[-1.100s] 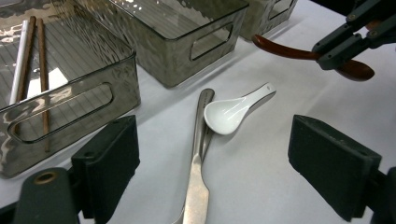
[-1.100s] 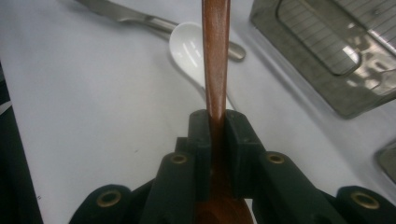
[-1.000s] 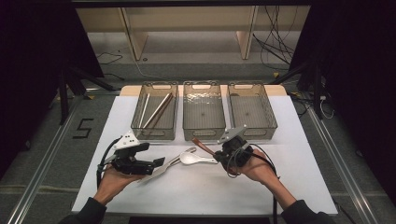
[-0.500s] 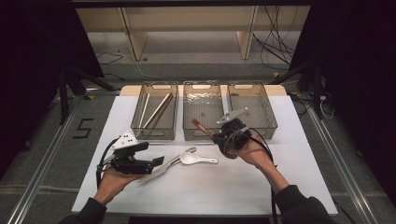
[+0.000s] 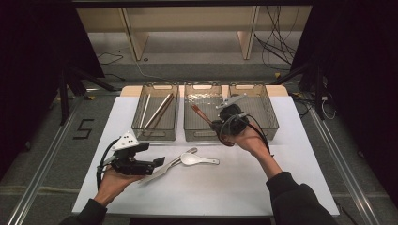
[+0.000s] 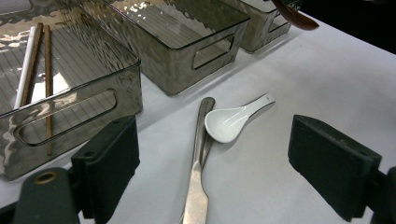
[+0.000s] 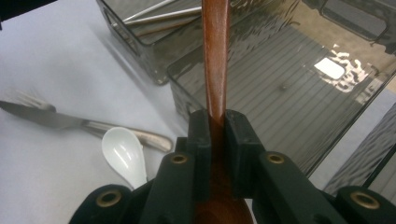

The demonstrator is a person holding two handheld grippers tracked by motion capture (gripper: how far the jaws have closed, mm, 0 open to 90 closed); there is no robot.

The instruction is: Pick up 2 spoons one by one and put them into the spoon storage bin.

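the right gripper [image 5: 217, 125] has its jaws pinched tight on a brown wooden spoon [image 5: 199, 114], held over the front of the middle bin [image 5: 202, 112], its long handle running up and away toward the chopsticks bin [image 5: 156, 115]. the left gripper [image 5: 157, 162] rests wide open and empty on the table [image 5: 244, 187]. just ahead of it a white spoon [image 5: 197, 160] lies touching a metal knife [image 5: 170, 166].

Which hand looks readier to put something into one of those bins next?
The right. Its claw is shut on a brown wooden spoon above the middle bin. The left claw is open, resting low by the knife and white spoon.
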